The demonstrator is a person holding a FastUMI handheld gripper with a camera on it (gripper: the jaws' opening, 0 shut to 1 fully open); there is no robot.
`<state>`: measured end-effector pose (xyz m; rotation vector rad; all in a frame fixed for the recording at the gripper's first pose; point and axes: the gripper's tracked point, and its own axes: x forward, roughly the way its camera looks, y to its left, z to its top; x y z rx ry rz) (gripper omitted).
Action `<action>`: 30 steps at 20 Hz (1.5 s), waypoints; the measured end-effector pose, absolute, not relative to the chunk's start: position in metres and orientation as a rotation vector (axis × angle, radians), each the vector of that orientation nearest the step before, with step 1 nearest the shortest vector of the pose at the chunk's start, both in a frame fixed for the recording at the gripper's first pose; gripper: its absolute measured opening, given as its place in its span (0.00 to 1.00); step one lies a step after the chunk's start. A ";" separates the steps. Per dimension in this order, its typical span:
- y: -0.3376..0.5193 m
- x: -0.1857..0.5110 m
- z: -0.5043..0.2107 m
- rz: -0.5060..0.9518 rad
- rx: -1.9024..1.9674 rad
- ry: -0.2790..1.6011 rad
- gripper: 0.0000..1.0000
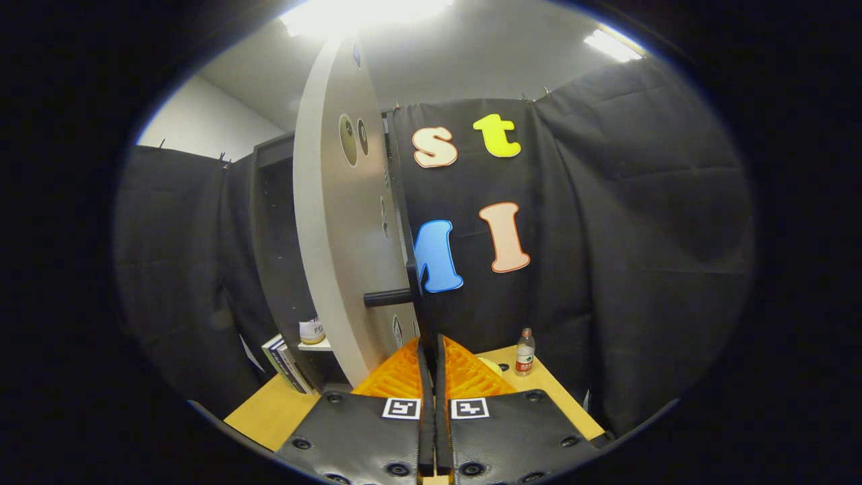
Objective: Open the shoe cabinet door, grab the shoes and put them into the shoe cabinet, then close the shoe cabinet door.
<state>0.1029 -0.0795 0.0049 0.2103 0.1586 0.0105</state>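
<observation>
door (pixel 337 236) swung open, edge-on just ahead of the fingers | gripper (pixel 429 350) pinched nearly shut, can't tell if it's on the door edge | stiff light panel, I'd guess; handle (pixel 387 298) is the spot to grab

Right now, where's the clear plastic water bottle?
In the gripper view, the clear plastic water bottle stands upright on the wooden table, beyond the closed fingers and to their right, near the black cloth wall.
</observation>
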 end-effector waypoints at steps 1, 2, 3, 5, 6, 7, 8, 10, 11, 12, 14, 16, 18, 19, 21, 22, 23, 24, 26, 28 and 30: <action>-0.087 0.102 0.004 0.032 0.203 0.152 0.02; -0.092 0.102 0.003 0.052 0.210 0.145 0.03; -0.096 0.101 0.004 0.072 0.231 0.142 0.03; -0.099 0.097 0.002 0.102 0.254 0.140 0.05; -0.099 0.094 0.000 0.111 0.249 0.143 0.12; -0.107 0.093 -0.004 0.085 0.226 0.145 0.15; -0.111 0.087 -0.005 0.076 0.207 0.151 0.17; -0.112 0.080 -0.011 0.056 0.215 0.176 0.30; -0.110 0.075 -0.013 0.039 0.212 0.184 0.37; -0.113 0.072 -0.012 0.019 0.203 0.180 0.37; -0.113 0.059 -0.007 -0.002 0.209 0.174 0.45; -0.112 0.043 0.000 -0.032 0.226 0.167 0.60; -0.107 0.028 0.012 -0.046 0.222 0.142 0.74; -0.106 0.025 0.021 -0.053 0.210 0.136 0.87; -0.097 0.008 0.024 -0.084 0.184 0.136 0.98; -0.087 0.002 0.032 -0.077 0.182 0.125 0.98; -0.073 -0.003 0.041 -0.058 0.183 0.109 0.98; -0.062 -0.006 0.048 -0.041 0.188 0.096 0.98; -0.037 -0.009 0.053 0.000 0.211 0.099 0.97; -0.013 -0.001 0.052 0.044 0.205 0.112 0.98; 0.010 0.004 0.054 0.085 0.170 0.113 0.98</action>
